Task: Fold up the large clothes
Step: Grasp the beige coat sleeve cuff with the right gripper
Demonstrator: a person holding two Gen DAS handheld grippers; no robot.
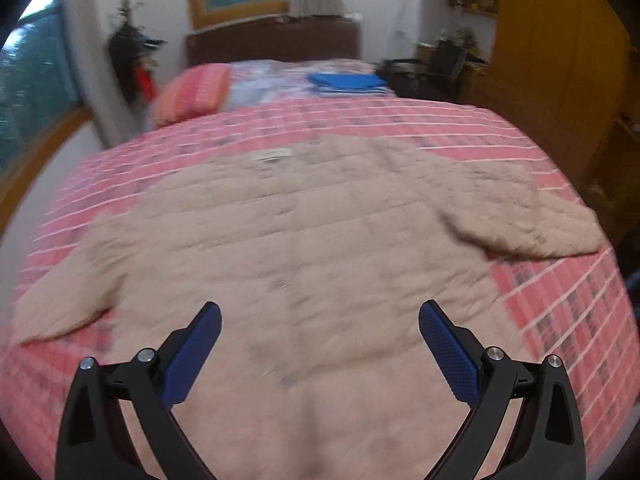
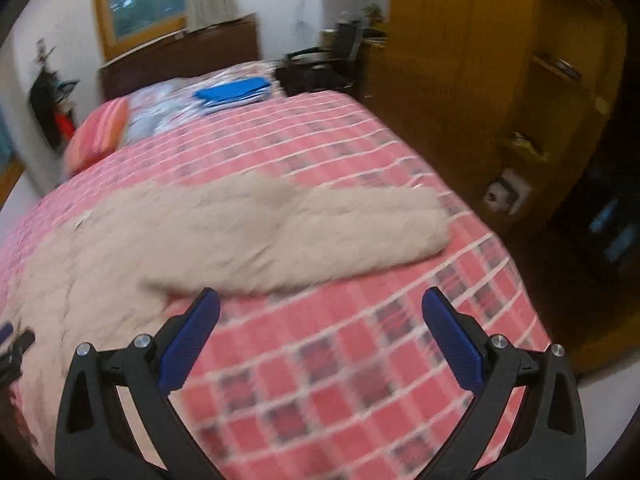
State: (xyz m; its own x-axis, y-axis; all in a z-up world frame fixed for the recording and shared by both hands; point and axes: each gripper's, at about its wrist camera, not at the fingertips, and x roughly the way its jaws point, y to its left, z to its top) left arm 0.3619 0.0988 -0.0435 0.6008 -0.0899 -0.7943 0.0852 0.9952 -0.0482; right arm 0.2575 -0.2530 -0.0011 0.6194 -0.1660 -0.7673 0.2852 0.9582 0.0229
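Beige quilted jacket (image 1: pixel 304 216) spread flat on bed (image 1: pixel 400 120), sleeves out to both sides; right sleeve (image 2: pixel 340 228) reaching toward bed edge; small label (image 1: pixel 272 155) near collar at far end. Left gripper (image 1: pixel 320 326) released, jaws wide, hovering over hem area, holding nothing; right gripper (image 2: pixel 320 320) likewise released, above bare checked cover just beside sleeve. Likely soft, padded, bulky yet light; floppy, no stiffness; thick folds prone to springing back. Best hold: pinch at sleeve cuff or hem corner, through both layers; shallow pinch likely to slip off puffy quilting.
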